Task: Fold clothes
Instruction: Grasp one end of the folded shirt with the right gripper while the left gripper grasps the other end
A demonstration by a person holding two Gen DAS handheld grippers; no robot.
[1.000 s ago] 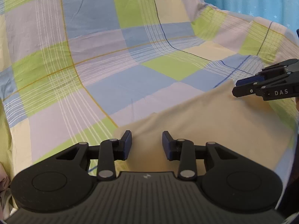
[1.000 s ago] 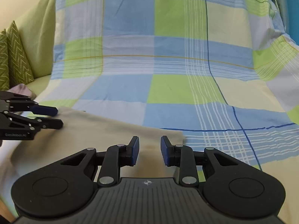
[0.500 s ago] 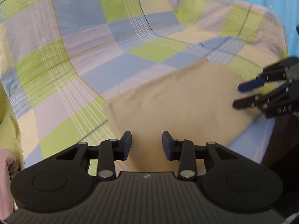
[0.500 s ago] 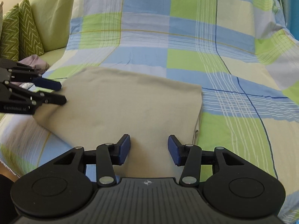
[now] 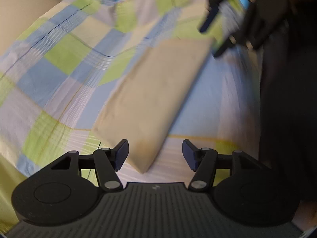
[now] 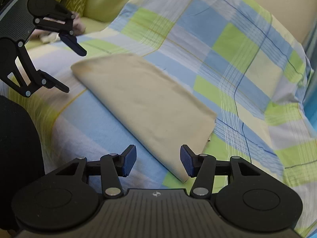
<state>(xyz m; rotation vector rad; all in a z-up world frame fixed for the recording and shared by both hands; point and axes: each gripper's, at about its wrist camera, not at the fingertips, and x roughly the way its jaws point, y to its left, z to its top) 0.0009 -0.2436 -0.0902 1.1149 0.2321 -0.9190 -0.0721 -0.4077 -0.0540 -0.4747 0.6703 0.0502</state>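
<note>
A beige garment (image 5: 156,97) lies folded flat in a long rectangle on the checked sheet (image 5: 65,59). My left gripper (image 5: 155,157) hovers open over its near corner, with nothing between the fingers. In the right wrist view the same garment (image 6: 144,103) stretches away to the upper left. My right gripper (image 6: 158,160) stands open above its near corner and holds nothing. The left gripper (image 6: 76,70) shows at the far left of that view, jaws wide apart. The right gripper (image 5: 211,39) appears blurred at the top right of the left wrist view.
The checked sheet (image 6: 227,45) covers a sofa seat and back. Green patterned cushions (image 6: 73,0) and a small pale bundle of cloth (image 6: 49,36) sit at the sofa's left end. A dark leg (image 6: 17,138) of the person fills the lower left.
Both grippers have pulled back and up from the garment and opened wider. The folded garment has come into full view and lies flat.
</note>
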